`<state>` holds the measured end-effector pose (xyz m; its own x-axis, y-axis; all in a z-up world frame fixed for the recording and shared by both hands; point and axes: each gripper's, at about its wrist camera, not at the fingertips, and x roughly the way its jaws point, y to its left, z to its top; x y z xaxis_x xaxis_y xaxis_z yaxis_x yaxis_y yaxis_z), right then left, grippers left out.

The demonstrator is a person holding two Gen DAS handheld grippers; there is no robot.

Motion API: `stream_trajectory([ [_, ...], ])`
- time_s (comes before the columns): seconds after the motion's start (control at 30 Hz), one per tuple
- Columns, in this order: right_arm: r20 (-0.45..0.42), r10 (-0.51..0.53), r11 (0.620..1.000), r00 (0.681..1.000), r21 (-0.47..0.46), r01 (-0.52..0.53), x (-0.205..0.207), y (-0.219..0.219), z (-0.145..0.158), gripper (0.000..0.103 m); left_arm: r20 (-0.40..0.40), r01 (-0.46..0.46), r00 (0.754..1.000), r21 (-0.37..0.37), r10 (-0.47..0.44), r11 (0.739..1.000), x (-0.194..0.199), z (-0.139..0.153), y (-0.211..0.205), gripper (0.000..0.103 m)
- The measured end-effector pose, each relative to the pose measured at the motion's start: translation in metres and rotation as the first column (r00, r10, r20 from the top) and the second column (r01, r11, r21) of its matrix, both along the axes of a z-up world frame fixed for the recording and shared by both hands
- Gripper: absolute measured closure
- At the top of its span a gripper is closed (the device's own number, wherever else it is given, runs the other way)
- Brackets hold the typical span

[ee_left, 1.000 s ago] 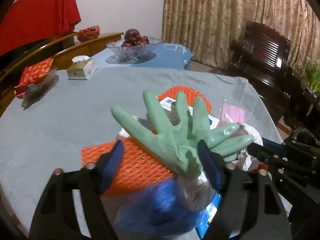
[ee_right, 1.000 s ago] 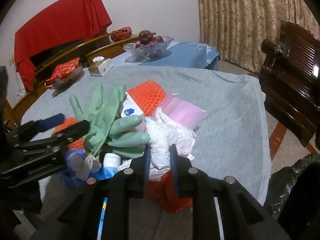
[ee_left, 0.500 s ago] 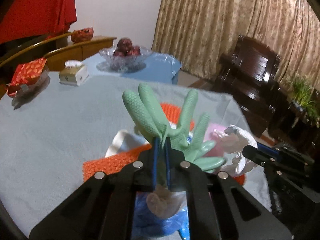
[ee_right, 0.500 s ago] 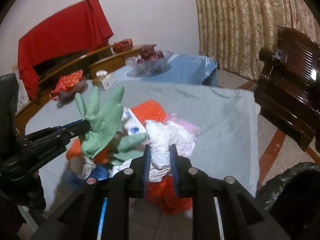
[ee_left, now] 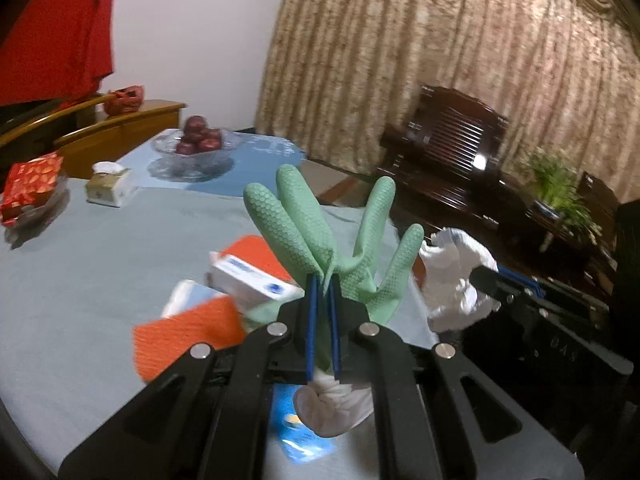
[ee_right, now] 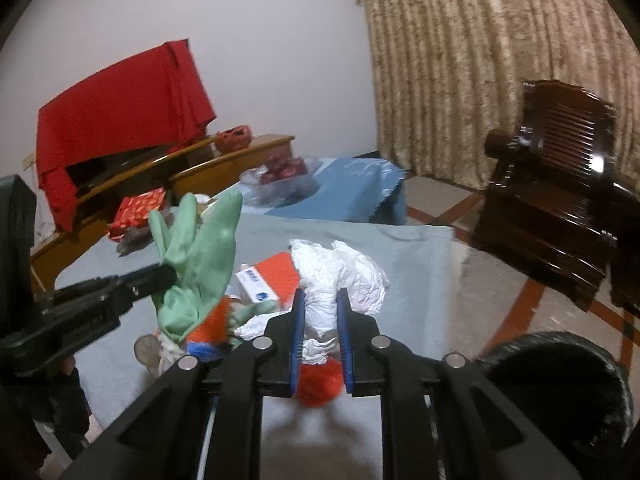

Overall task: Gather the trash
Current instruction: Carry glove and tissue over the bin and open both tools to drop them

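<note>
Left hand-held gripper (ee_left: 322, 280) pinched tight on green rubber glove (ee_left: 320, 232), blue pads nearly together w/ glove cuff squeezed between; glove fingers fanned upward, white lining bunched below the jaws. Seen from right wrist cam as black gripper at frame left, glove (ee_right: 200, 256) hanging off its tip, clear of the table.

Right hand-held gripper (ee_right: 322, 304) clamped on crumpled white paper wad (ee_right: 336, 276), jaws having just closed a bit further, wad filling the gap btwn pads and bulging above them. Same wad (ee_left: 452, 280) visible in left cam, at tip of right gripper, beside the glove.

Rest of trash pile lying on grey-clothed table (ee_left: 100, 248): orange mesh pads (ee_left: 192, 332), small white box w/ blue print (ee_left: 248, 276), blue wrapper (ee_left: 300, 432) under left gripper, red crumpled bit (ee_right: 320, 380) under right gripper. Some blur on the pile in both views.

Black-lined bin (ee_right: 560, 392) at lower right of right cam, on floor just beside table edge.

Farther back on table: tissue box (ee_left: 108, 186), red packet in clear dish (ee_left: 32, 184). Glass bowl of red fruit (ee_left: 196, 148) on blue-covered side table. Dark wooden chair (ee_right: 560, 184), patterned curtain (ee_left: 440, 60), red cloth (ee_right: 120, 100) draped over furniture by wall.
</note>
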<state>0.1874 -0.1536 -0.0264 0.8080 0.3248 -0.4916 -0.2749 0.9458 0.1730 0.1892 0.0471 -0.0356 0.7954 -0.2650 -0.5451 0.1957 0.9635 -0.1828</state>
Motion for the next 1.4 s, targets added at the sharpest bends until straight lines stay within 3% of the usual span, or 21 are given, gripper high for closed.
stream_trajectory([
  [0.37,-0.05,-0.225,0.974,0.973,-0.049,0.223,-0.048,-0.107,-0.013,0.087,-0.052,0.211,0.976,-0.043,-0.213,0.977,0.001,-0.022,-0.105,0.098],
  [0.7,-0.137,-0.382,0.924,0.914,-0.094,0.372,-0.071,-0.178,-0.051,0.087,-0.12,0.391,0.909,-0.093,-0.4,0.916,0.008,-0.066,-0.215,0.098],
  [0.9,-0.204,-0.421,0.907,0.884,-0.107,0.408,-0.081,-0.196,-0.079,0.087,-0.194,0.45,0.869,-0.071,-0.455,0.89,0.015,-0.101,-0.251,0.097],
  [1.03,-0.244,-0.424,0.906,0.872,-0.117,0.407,-0.087,-0.198,-0.095,0.08,-0.227,0.459,0.859,-0.057,-0.46,0.886,0.014,-0.114,-0.244,0.092],
  [1.17,-0.258,-0.429,0.903,0.865,-0.118,0.413,-0.09,-0.198,-0.101,0.068,-0.219,0.442,0.87,-0.056,-0.443,0.895,0.015,-0.11,-0.228,0.07],
  [1.23,-0.254,-0.433,0.901,0.865,-0.117,0.417,-0.092,-0.195,-0.098,0.062,-0.203,0.433,0.878,-0.054,-0.434,0.9,0.015,-0.106,-0.218,0.065],
  [1.33,-0.231,-0.437,0.899,0.869,-0.117,0.421,-0.091,-0.192,-0.09,0.048,-0.168,0.412,0.895,-0.037,-0.413,0.91,0.011,-0.093,-0.207,0.054],
  [1.4,-0.205,-0.444,0.896,0.872,-0.112,0.43,-0.091,-0.188,-0.083,0.025,-0.139,0.387,0.912,-0.023,-0.387,0.922,0.008,-0.085,-0.195,0.041],
])
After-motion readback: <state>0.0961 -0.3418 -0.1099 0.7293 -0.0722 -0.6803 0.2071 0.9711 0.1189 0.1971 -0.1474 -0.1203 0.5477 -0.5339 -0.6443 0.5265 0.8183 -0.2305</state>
